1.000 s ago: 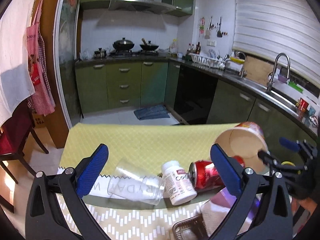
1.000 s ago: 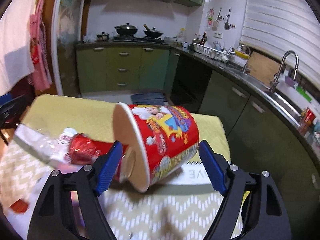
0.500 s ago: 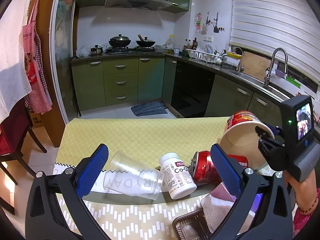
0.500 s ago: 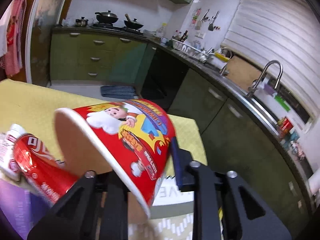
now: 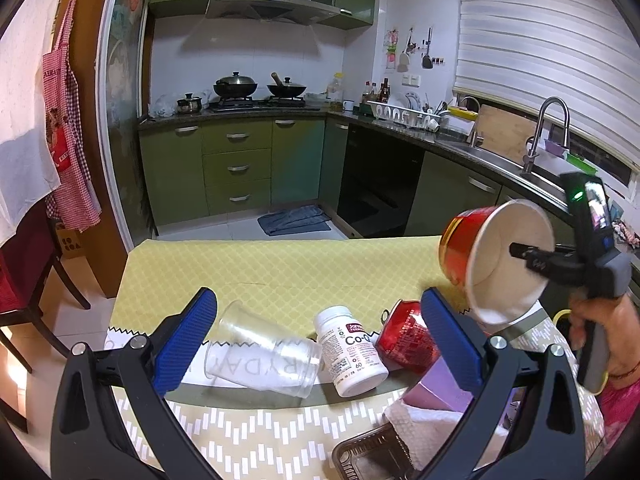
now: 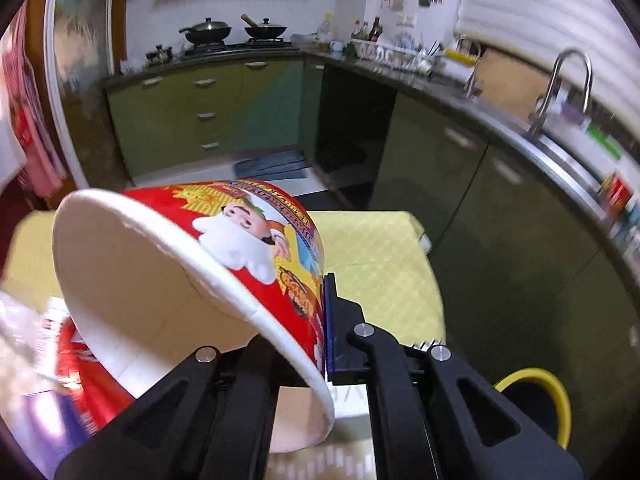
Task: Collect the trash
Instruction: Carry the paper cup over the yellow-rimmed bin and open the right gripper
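Observation:
A red instant-noodle cup hangs tilted above the table, its white inside turned toward the camera. My right gripper is shut on its wall at the rim, one finger inside and one outside. In the left wrist view the same cup floats at the right, and a hand holds the right gripper. My left gripper stands open over the table, gripping nothing. Beyond its pads lie a clear plastic cup, a white pill bottle and a crushed red can.
A purple box, a white tissue and a dark plastic tray lie at the table's near right. A yellow-rimmed bin stands on the floor right of the table. Green kitchen cabinets and a sink line the far side.
The right gripper's jaws closed from wide around the noodle cup to a pinch on its wall, and the cup rose off the table and swung right. The left gripper stayed put.

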A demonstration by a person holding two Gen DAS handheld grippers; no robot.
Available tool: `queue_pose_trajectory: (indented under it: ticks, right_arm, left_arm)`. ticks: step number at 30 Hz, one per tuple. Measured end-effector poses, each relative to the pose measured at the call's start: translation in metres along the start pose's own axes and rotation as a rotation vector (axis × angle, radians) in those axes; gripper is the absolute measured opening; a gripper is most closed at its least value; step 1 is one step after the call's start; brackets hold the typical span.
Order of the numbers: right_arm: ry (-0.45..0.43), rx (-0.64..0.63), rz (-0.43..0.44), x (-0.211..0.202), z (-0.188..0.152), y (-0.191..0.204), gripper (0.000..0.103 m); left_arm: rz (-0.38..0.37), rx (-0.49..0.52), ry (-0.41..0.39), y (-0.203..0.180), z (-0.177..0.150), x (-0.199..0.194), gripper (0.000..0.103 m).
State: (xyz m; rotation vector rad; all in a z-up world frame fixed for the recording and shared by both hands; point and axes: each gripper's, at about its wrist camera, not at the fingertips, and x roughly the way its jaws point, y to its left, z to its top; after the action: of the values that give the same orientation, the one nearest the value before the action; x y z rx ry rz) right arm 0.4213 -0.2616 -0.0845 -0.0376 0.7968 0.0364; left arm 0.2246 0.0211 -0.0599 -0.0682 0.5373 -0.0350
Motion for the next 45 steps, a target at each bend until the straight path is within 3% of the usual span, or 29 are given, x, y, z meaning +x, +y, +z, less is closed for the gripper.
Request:
queue_pose_trajectory:
  ticks: [7, 11, 15, 18, 21, 26, 31, 34, 36, 45]
  right_arm:
    - [0.069, 0.130, 0.160, -0.057, -0.020, -0.078, 0.002]
    - [0.110, 0.210, 0.120, -0.094, -0.044, -0.152, 0.002]
    - [0.187, 0.303, -0.014, -0.113, -0.072, -0.239, 0.002]
    - [0.319, 0.397, -0.063, -0.094, -0.104, -0.299, 0.003]
    - [0.451, 0.452, -0.067, -0.057, -0.128, -0.332, 0.002]
    - [0.609, 0.429, -0.080, 0.004, -0.144, -0.346, 0.003]
    - [0.685, 0.416, -0.086, 0.042, -0.156, -0.346, 0.006]
    - [0.709, 0.405, -0.090, 0.053, -0.167, -0.335, 0.010]
    - [0.721, 0.404, -0.100, 0.059, -0.169, -0.334, 0.023]
    - [0.645, 0.387, -0.094, 0.030, -0.167, -0.336, 0.030]
  left_arm:
    - [-0.019, 0.000, -0.009, -0.002, 0.001, -0.004, 0.097]
    - [-0.025, 0.007, -0.025, -0.005, 0.001, -0.009, 0.097]
    - [-0.031, 0.013, -0.023, -0.008, 0.000, -0.009, 0.097]
    - [-0.028, 0.027, -0.021, -0.012, -0.002, -0.007, 0.097]
    - [-0.027, 0.038, -0.018, -0.016, -0.003, -0.006, 0.097]
    - [-0.023, 0.051, -0.018, -0.018, -0.004, -0.006, 0.097]
    - [-0.025, 0.038, -0.008, -0.017, -0.004, -0.004, 0.097]
    - [-0.028, 0.035, 0.000, -0.016, -0.004, -0.002, 0.097]
    - [-0.030, 0.037, 0.005, -0.016, -0.005, -0.001, 0.097]
    - [-0.079, 0.052, 0.029, -0.019, -0.004, -0.001, 0.097]
